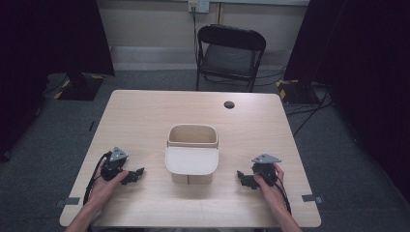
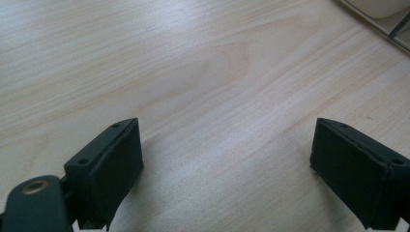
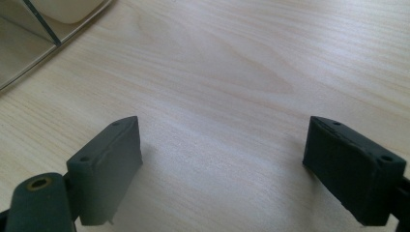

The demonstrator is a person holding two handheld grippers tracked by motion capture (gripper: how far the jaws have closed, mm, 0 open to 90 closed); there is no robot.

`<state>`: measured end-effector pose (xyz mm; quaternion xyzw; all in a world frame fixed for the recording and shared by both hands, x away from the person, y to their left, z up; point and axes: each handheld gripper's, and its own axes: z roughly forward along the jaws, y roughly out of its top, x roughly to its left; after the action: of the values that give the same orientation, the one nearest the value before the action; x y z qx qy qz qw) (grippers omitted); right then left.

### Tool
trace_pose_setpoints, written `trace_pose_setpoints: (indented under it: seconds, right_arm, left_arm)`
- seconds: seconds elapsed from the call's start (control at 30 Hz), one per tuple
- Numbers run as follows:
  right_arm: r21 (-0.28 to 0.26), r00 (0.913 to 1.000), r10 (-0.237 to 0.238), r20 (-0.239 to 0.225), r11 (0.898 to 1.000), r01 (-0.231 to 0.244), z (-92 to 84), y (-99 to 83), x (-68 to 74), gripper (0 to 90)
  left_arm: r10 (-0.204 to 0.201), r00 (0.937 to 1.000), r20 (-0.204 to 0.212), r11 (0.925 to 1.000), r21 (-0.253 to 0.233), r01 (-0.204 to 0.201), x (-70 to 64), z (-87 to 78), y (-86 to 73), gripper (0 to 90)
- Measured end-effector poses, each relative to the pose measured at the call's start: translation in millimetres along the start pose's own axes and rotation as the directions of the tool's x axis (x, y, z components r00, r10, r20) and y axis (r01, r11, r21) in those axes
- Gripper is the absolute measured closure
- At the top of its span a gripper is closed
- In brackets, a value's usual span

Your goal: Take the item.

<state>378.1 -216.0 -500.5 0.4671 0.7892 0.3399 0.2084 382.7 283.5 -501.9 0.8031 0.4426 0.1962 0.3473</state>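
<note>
beige bin (image 2: 382, 7) cut off at left gripper view's top corner, its inside (image 1: 192, 135) partly hidden

From my feed, the light wooden table (image 1: 145, 116) stands on grey carpet (image 1: 338, 145). At twelve o'clock a black folding chair (image 1: 230, 53) faces me before a pale wall (image 1: 150, 24) with a socket (image 1: 198, 6). Dark curtains (image 1: 53, 34) hang at ten and two o'clock; cables (image 1: 309, 108) trail at two.

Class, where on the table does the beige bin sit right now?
In the high view the beige bin stands near the middle of the table, between the left hand-held gripper and the right hand-held gripper.
</note>
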Motion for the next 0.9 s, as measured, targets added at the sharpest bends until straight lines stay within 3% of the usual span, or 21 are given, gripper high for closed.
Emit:
trace_pose_setpoints:
  seconds: [0.63,0.9]
  right_arm:
    - [-0.001,1.0000,-0.001,0.000,1.000,0.001,0.1,0.0,-0.1,12.7]
    - [0.000,1.0000,0.000,0.000,1.000,0.000,0.0,0.0,0.0,12.8]
  left_arm:
    - [-0.010,0.9999,0.012,0.9999,0.005,0.010,0.2,-2.4,1.2,15.8]
    - [-0.024,0.9994,0.027,0.9986,-0.046,0.025,-3.3,-8.6,5.8,16.0]
